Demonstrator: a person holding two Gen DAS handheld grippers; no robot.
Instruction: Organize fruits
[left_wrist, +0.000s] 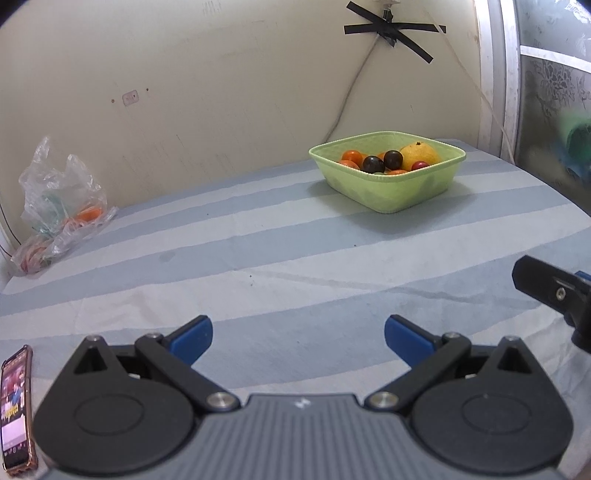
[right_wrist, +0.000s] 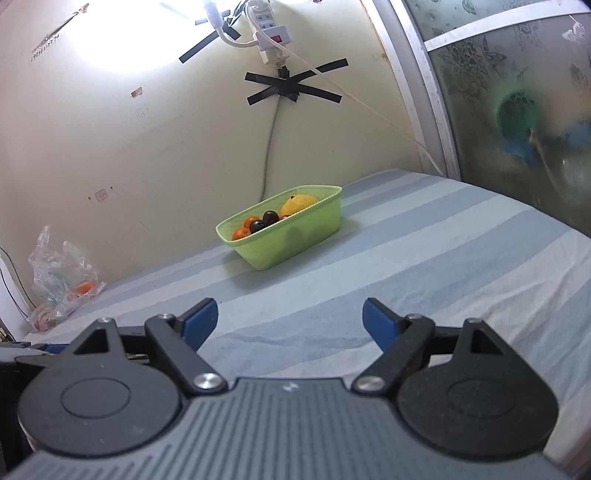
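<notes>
Left wrist view: left gripper (left_wrist: 298, 338) held low over striped cloth (left_wrist: 258, 258), jaws spread, empty. Right gripper (right_wrist: 290, 321) likewise spread, empty. Green basket (right_wrist: 295, 243) of fruits (left_wrist: 391, 160) seen corner-on ahead.

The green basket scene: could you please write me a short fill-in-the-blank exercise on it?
1. The fruits lie inside a light ____ basket on the striped cloth.
2. The biggest fruit in the basket is ____ in colour.
3. Both the left gripper and the right gripper have their jaws ____, holding nothing.
4. The clear plastic bag lies by the wall, to the ____ of the basket.

Missing words: green; yellow; open; left
</notes>
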